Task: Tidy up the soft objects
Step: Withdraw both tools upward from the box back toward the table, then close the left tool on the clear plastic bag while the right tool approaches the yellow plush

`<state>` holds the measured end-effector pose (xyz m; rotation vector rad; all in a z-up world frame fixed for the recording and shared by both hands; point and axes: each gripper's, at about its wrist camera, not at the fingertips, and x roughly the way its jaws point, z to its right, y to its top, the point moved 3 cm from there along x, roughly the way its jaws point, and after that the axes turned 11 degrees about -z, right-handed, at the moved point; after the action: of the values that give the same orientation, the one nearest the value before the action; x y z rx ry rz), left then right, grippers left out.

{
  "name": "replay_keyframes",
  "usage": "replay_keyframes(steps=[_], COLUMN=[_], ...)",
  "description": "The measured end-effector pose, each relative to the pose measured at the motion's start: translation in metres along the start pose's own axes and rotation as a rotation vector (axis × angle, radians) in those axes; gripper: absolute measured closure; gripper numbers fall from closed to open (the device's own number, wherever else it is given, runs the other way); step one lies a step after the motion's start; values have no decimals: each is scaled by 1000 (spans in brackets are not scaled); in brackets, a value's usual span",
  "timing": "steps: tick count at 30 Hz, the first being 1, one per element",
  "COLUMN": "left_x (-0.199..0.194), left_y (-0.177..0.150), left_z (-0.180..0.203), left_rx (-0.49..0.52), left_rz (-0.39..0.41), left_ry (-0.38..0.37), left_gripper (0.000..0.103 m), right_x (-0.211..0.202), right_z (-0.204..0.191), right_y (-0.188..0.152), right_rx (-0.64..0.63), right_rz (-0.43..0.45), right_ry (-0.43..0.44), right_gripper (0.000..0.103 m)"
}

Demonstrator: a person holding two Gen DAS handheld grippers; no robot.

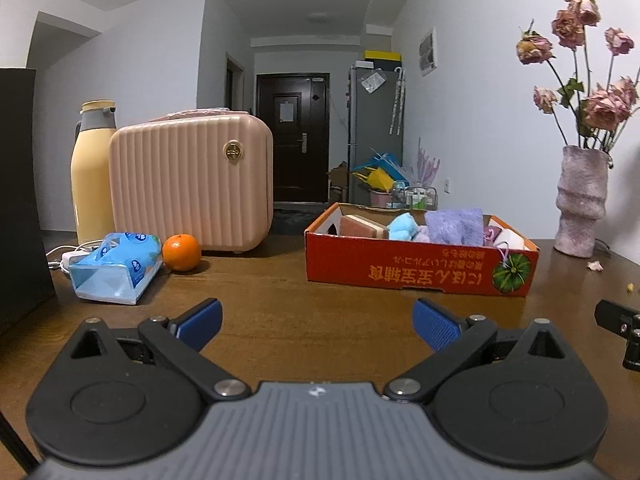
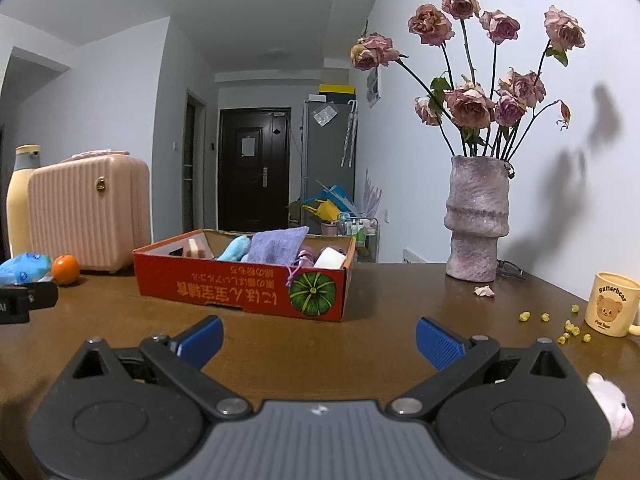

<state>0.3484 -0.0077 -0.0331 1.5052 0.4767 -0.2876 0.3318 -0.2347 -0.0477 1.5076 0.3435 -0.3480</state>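
A shallow red cardboard box (image 1: 416, 270) (image 2: 240, 290) stands on the brown table and holds soft items: a purple cloth (image 1: 454, 226) (image 2: 276, 246), a light blue plush (image 1: 404, 227) (image 2: 236, 249), a pink-and-cream sponge (image 1: 362, 226) (image 2: 196, 249) and a white piece (image 2: 330, 258). My left gripper (image 1: 318, 322) is open and empty, low over the table in front of the box. In the right wrist view, my right gripper (image 2: 318, 340) is open and empty too, near the box's pumpkin-printed corner. A small pink plush (image 2: 612, 408) peeks out at the lower right, beside that gripper's body.
At the left stand a pink ribbed case (image 1: 192, 180) (image 2: 88, 212), a yellow flask (image 1: 90, 176), a blue tissue pack (image 1: 116, 268) and an orange (image 1: 182, 252) (image 2: 66, 269). A vase of dried roses (image 2: 476, 220) (image 1: 580, 204), a bear mug (image 2: 610, 304) and yellow crumbs (image 2: 568, 326) occupy the right.
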Motion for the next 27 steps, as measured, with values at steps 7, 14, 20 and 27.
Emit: replay_keyframes(steps=[7, 14, 20, 27], left_x=[-19, -37, -50, -65], left_y=[-12, -22, -33, -44], left_z=[-8, -24, -42, -67], left_rx=[31, 36, 41, 59], left_rz=[-9, -19, -35, -38], left_ry=[-28, -42, -31, 22], left_gripper=[0, 0, 0, 0], right_x=[-21, -39, -50, -55], right_z=[4, 9, 16, 30], right_y=[-12, -22, -28, -31], right_rx=[-24, -42, -57, -33], right_rz=[-7, -14, -14, -19], right_ry=[1, -6, -19, -54], right_gripper=[0, 0, 0, 0])
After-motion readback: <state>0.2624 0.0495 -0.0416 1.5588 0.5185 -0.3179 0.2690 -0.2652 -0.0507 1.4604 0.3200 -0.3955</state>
